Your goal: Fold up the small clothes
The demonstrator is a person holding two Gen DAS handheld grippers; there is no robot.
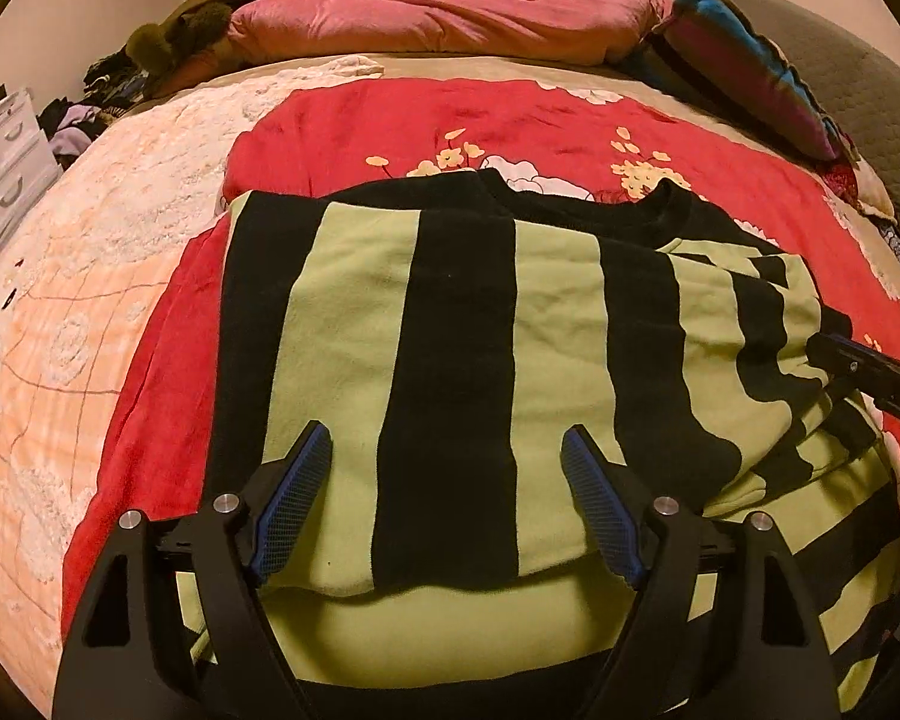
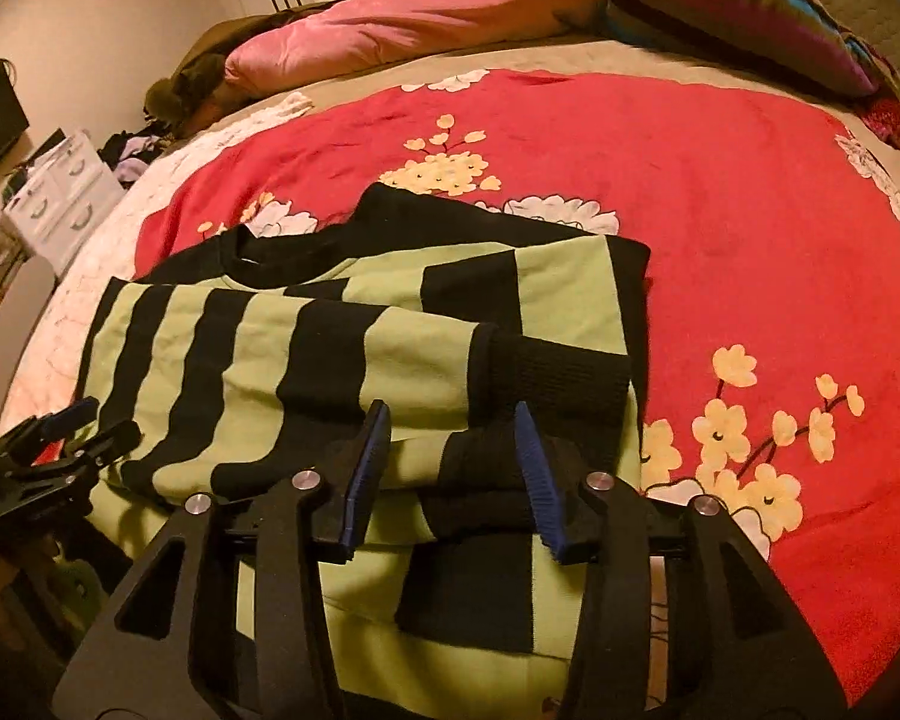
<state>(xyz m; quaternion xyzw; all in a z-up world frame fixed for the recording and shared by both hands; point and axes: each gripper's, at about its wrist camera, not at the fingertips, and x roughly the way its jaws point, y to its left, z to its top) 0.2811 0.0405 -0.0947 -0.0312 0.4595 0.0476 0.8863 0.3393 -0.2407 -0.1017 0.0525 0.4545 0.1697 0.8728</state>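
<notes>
A green and black striped sweater [image 1: 450, 330] lies partly folded on a red floral blanket [image 1: 390, 120] on the bed. Its sleeves are folded across the body; one black cuff [image 2: 561, 372] lies near the right side. My left gripper [image 1: 447, 450] is open and empty, hovering over the sweater's near hem. My right gripper [image 2: 450, 420] is open and empty, just above the folded sleeves and cuffs. The right gripper also shows at the right edge of the left wrist view [image 1: 858, 366]. The left gripper shows at the left edge of the right wrist view [image 2: 60, 450].
A pink pillow [image 1: 450, 12] and a striped cushion [image 1: 750, 66] lie at the head of the bed. A cream quilt [image 1: 90, 270] covers the left side. White drawers [image 1: 6, 162] and a clothes pile [image 1: 108, 78] stand to the left.
</notes>
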